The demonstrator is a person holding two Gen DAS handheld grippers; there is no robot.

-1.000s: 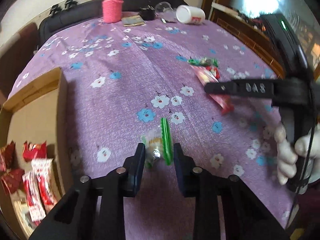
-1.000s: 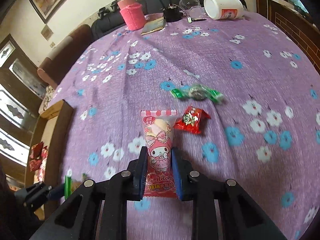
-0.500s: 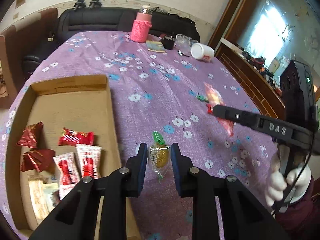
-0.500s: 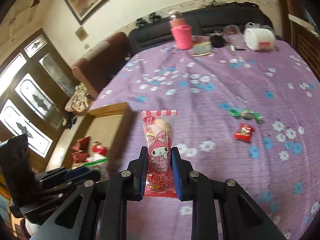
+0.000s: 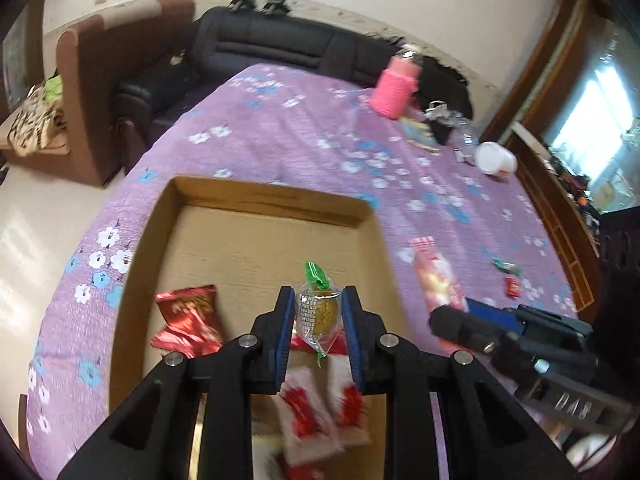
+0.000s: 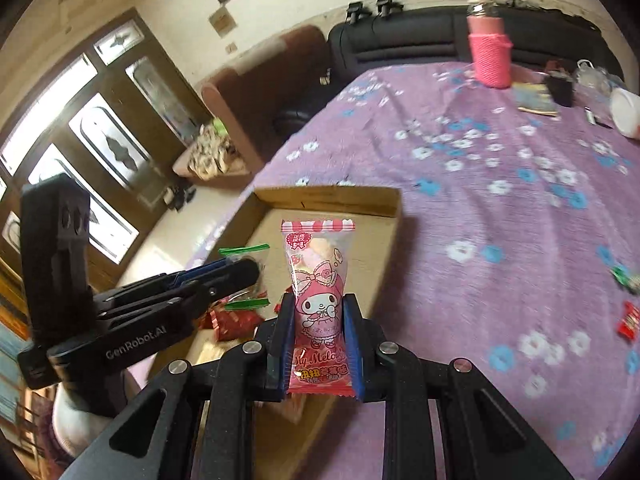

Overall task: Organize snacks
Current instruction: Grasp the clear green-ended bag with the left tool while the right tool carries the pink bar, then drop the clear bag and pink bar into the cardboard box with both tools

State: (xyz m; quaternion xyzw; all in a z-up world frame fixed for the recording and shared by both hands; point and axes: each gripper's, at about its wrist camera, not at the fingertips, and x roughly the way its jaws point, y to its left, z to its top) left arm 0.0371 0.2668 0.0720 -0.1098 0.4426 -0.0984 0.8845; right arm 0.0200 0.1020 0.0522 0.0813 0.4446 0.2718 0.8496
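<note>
Both hand-held grippers swung from mid-counter over the cardboard box point(image 5: 260, 200) at its left edge, left hand-held gripper point(image 5: 318, 312) pinching the green-tipped candy point(image 5: 318, 308), right hand-held gripper point(image 6: 318, 320) pinching the pink character packet point(image 6: 318, 292), so drop-off looks next

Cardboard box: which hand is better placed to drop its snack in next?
Left. The left gripper holds its green-tipped candy directly above the cardboard box floor, while the right gripper's pink packet sits nearer the box's edge.

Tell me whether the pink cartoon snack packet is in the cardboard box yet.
Not yet. The pink packet stands upright, clamped in the right claw, above the cardboard box near its edge.
</note>
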